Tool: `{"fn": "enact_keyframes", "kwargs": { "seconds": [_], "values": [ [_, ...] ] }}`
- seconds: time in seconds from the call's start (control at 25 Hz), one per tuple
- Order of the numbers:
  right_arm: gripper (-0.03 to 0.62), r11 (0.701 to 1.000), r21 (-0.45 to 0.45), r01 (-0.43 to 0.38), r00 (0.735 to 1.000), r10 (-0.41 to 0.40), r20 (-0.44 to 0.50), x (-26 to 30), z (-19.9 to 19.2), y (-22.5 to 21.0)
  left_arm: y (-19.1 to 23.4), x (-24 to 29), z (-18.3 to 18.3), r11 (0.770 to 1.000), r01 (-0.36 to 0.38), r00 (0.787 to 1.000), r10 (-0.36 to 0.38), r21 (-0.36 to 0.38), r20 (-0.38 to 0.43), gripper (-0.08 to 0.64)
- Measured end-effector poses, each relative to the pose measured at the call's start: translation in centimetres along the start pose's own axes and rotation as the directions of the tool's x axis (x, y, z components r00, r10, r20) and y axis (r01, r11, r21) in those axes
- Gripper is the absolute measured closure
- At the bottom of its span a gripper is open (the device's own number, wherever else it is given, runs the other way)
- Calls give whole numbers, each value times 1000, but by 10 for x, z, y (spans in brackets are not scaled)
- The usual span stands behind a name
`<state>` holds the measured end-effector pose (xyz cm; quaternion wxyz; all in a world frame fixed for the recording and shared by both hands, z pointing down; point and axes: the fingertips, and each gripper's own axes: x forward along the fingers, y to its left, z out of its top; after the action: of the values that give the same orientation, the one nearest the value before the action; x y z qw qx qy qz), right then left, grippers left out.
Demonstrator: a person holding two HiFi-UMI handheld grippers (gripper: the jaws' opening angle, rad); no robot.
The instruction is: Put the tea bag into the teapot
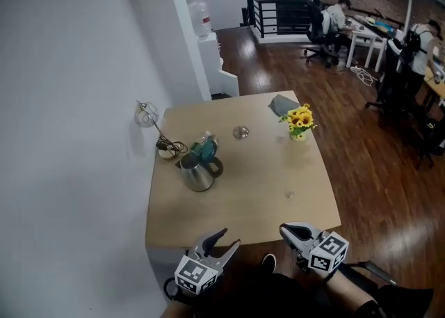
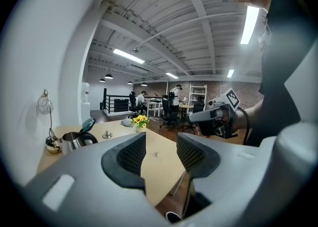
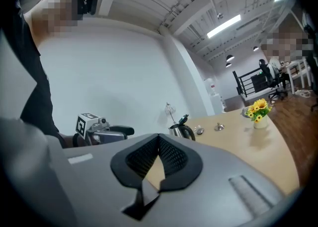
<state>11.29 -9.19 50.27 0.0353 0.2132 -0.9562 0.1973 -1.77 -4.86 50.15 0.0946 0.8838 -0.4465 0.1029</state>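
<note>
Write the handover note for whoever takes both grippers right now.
Left gripper: open, empty, just short of the table's near edge.
Right gripper: shut, empty, beside the left one.
Teapot: on the table's left side, lid up.
Tea bag: probably the small pale speck on the table, nearer the right gripper; too small to be sure.
Done: nothing yet.
Left: pick up the tea bag and drop it into the teapot.

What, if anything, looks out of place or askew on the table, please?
Nothing looks spilled or damaged. The teapot stands upright with its teal lid flipped open, and a grey cloth lies crumpled near the far edge of the table.
</note>
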Motion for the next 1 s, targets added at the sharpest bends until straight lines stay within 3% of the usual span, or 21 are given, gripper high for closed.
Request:
{"fn": "enact_keyframes", "kwargs": {
  "seconds": [0.28, 0.56, 1.0],
  "values": [
    [584, 998, -9, -64, 998, 64, -9, 33, 31, -63, 35, 65, 29, 999, -33, 999, 33, 7, -7, 371],
    [584, 998, 15, -65, 997, 66, -33, 56, 31, -95, 63, 90, 20, 999, -41, 999, 40, -24, -30, 371],
    [583, 998, 30, 49, 999, -49, -10, 78, 44, -117, 97, 101, 29, 999, 44, 999, -44, -6, -25, 367]
  ]
}}
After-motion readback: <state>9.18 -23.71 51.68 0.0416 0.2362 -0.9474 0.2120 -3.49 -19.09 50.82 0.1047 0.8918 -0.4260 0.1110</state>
